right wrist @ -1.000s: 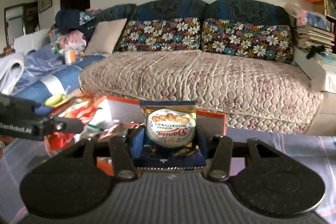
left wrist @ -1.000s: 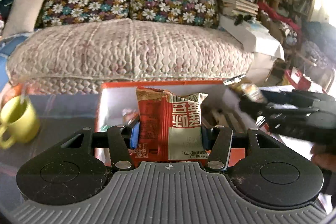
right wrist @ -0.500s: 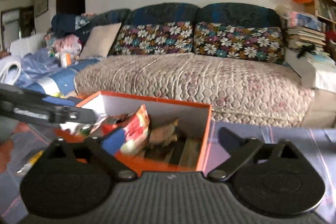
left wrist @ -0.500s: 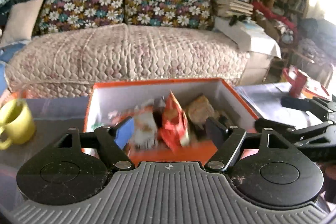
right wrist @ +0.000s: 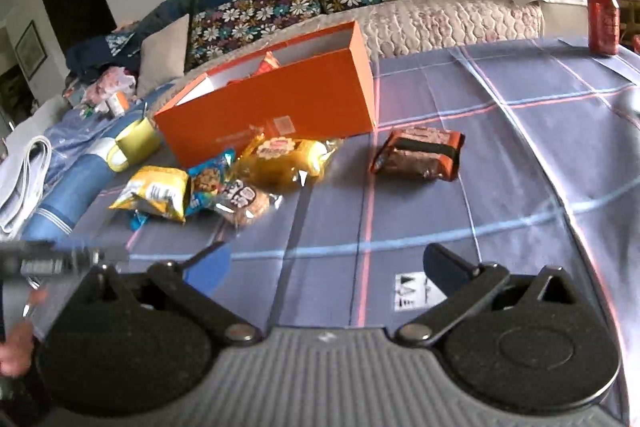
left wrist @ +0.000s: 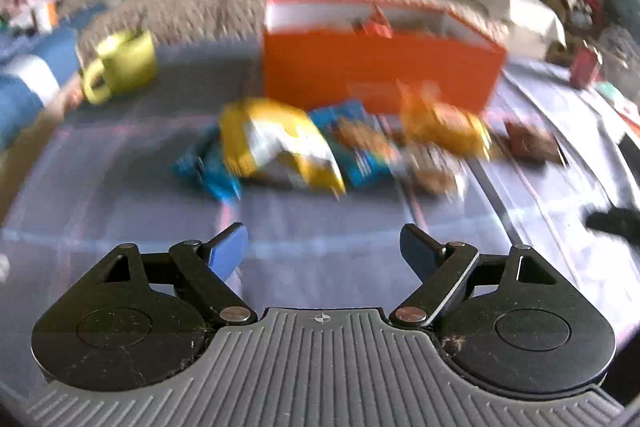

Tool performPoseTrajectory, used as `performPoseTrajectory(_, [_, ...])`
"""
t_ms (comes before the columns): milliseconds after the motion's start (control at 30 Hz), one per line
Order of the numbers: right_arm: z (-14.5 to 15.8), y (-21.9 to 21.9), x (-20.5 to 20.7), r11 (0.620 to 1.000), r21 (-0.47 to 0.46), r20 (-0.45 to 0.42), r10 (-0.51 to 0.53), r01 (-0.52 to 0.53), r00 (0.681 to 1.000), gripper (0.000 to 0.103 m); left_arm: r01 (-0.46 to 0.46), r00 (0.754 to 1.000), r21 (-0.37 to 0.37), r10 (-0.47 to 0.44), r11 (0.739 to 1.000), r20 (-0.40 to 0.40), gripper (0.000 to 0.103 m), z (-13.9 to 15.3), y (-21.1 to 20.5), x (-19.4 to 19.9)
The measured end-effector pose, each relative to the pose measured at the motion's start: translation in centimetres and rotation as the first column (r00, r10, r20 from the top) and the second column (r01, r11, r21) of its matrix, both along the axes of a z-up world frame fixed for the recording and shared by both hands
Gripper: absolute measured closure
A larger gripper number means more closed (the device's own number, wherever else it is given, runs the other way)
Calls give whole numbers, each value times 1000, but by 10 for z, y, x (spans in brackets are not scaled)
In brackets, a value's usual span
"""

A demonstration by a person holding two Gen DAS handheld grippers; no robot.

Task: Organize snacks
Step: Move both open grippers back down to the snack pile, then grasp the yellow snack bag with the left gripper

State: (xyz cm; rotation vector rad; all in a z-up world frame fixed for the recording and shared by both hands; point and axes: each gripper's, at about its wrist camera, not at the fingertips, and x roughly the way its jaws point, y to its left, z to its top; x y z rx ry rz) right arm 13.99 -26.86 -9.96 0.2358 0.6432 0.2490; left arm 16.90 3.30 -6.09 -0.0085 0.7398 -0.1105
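An orange box stands at the table's far side with packets inside. Before it lie a yellow bag, a blue cookie packet, a golden cake packet, a clear biscuit packet and, apart to the right, a brown packet. My left gripper hangs over bare cloth short of the pile, jaws opening, nothing between them. My right gripper is also back from the snacks, jaws opening wide and empty.
A yellow-green mug sits left of the box. A red can stands at the far right of the checked tablecloth. A sofa runs behind the table. Blue bundles lie past the table's left edge.
Both grippers let go of their packets over the orange box, opened, then drew back toward me and tipped down, so the loose snacks on the cloth now show.
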Motion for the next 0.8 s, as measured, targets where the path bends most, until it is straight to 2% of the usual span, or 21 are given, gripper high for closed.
performPoseTrajectory(100, [13, -6, -4, 1000, -20, 42, -14, 15, 999, 0, -21, 995, 111, 10, 994, 101, 41, 16, 9, 30])
performPoseTrajectory(167, [17, -8, -6, 999, -27, 51, -27, 28, 998, 0, -63, 990, 186, 38, 980, 138, 46, 21, 17, 61])
performPoseTrajectory(267, [13, -11, -3, 999, -24, 25, -31, 32, 999, 0, -112, 990, 201, 93, 973, 105, 74, 16, 35, 109])
performPoseTrajectory(300, [10, -11, -3, 999, -21, 13, -28, 28, 1000, 0, -122, 990, 197, 106, 973, 88, 89, 12, 40, 121])
performPoseTrajectory(333, [6, -10, -2, 1000, -19, -3, -25, 25, 1000, 0, -130, 991, 187, 120, 974, 65, 97, 7, 44, 132])
performPoseTrajectory(400, [1, -9, -2, 1000, -17, -23, -18, 18, 1000, 0, -127, 992, 158, 124, 979, 26, 103, -4, 51, 140])
performPoseTrajectory(467, [-3, -9, -1, 1000, -14, -33, -15, 15, 999, 0, -105, 994, 126, 109, 987, -25, 103, -15, 50, 137])
performPoseTrajectory(533, [-3, -8, 0, 1000, -13, -36, -15, 14, 999, 0, -89, 993, 106, 96, 990, -62, 103, -24, 53, 113])
performPoseTrajectory(633, [-5, -9, 3, 1000, -4, -42, -14, 14, 999, 0, -84, 989, 13, 85, 996, -118, 103, -29, 57, 79])
performPoseTrajectory(667, [-7, -9, 4, 1000, 3, -47, -14, 14, 999, 0, -88, 989, -9, 86, 996, -123, 103, -32, 54, 65])
performPoseTrajectory(800, [-11, -5, 4, 1000, 16, -70, 0, 1, 998, 0, -79, 991, -10, 77, 997, -113, 103, -33, 44, 30])
